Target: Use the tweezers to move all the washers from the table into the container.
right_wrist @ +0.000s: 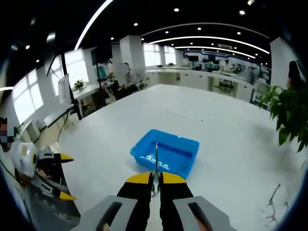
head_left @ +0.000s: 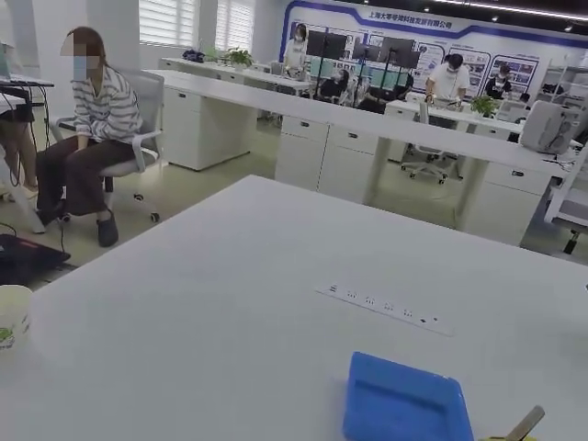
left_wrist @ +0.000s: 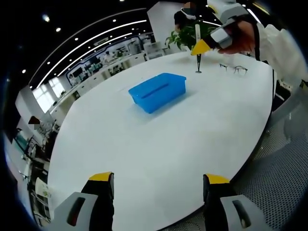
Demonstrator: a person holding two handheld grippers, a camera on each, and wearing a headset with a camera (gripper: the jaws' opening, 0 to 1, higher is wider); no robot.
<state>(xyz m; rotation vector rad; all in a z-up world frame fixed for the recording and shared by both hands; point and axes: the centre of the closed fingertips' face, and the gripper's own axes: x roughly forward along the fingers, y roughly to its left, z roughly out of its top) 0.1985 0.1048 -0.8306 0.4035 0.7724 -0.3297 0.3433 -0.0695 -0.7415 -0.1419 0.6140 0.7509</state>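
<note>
The blue container (head_left: 404, 400) sits on the white table (head_left: 230, 303) at the bottom of the head view. My right gripper (right_wrist: 155, 179) is shut on the metal tweezers (right_wrist: 156, 161), whose tips point at the container (right_wrist: 166, 153); a few small pale washers (right_wrist: 161, 166) seem to lie inside it. From the left gripper view, the right gripper (left_wrist: 204, 44) holds the tweezers (left_wrist: 198, 53) upright beyond the container (left_wrist: 158, 91). My left gripper (left_wrist: 159, 179) is open and holds nothing, low over the table's near edge. It appears at the left as the left gripper (right_wrist: 65, 176).
A pair of glasses (left_wrist: 234, 69) lies on the table near a potted plant (left_wrist: 185, 36). A power strip (head_left: 386, 308) is set into the tabletop, and a cup (head_left: 11, 317) stands at its left edge. A person (head_left: 92, 129) sits on a chair beyond the table.
</note>
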